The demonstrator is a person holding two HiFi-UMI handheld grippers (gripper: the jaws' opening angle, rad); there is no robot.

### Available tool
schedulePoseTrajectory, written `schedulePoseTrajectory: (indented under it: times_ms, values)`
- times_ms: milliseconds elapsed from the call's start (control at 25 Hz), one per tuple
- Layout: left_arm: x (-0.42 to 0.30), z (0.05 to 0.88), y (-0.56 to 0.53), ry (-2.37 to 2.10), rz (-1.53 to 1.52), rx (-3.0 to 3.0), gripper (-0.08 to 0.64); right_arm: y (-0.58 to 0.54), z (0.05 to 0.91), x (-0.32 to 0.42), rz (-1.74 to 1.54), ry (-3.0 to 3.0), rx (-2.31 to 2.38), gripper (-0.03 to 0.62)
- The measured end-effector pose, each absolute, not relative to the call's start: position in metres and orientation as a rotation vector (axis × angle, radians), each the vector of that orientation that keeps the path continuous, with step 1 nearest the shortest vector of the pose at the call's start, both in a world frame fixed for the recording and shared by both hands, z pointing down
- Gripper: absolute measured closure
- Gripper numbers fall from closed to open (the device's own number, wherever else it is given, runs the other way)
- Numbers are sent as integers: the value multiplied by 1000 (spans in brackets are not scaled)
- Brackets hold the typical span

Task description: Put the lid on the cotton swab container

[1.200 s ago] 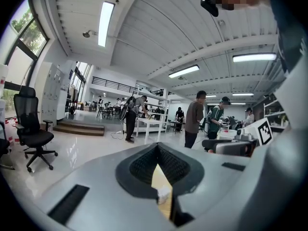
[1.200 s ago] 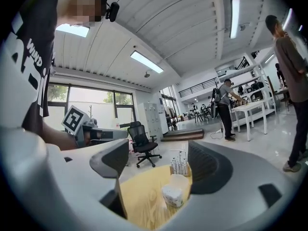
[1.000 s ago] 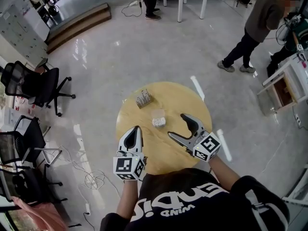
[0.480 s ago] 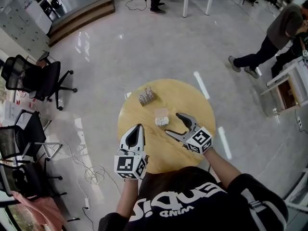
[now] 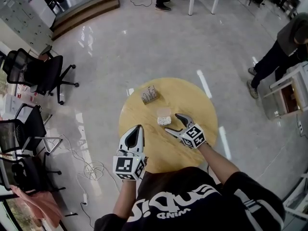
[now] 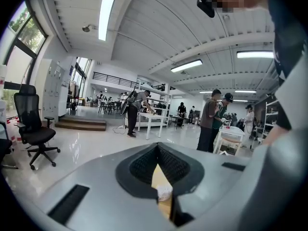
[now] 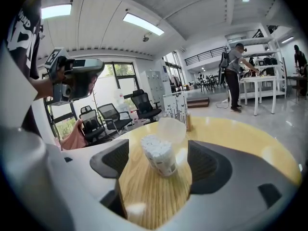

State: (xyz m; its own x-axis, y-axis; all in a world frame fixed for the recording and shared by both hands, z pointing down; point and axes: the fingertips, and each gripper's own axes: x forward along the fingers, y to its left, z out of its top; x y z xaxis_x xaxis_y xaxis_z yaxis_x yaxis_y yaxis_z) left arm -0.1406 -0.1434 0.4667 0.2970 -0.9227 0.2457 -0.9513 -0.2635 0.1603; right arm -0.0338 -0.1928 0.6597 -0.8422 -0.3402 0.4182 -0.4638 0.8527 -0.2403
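At table centre: cotton swab container point(image 5: 161, 121) stands upright, uncovered, packed with white swabs.
Lid: clear lid point(image 5: 163, 112) lies on the wood just beyond the container; whether the two touch cannot be told.
Right gripper: right gripper point(image 5: 172, 123) hangs low over the table with jaws wide apart and nothing between the pads; the container is just ahead of the gap.
Left gripper: left gripper point(image 5: 138, 128) is at the near edge, jaws pressed together, empty.
Table: round wooden table point(image 5: 192, 97) also carries a patterned box point(image 5: 149, 95) near its far left rim.
Surroundings: glossy floor, office chairs point(image 5: 41, 76) at the left.
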Motion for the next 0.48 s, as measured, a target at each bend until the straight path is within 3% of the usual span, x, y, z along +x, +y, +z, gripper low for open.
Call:
schedulePoseTrajectory:
  times_ms: [480]
  values:
    - [-148, 470, -144, -1720, 173, 2265, 549, -200, 702, -52, 476, -2576, 518, 238]
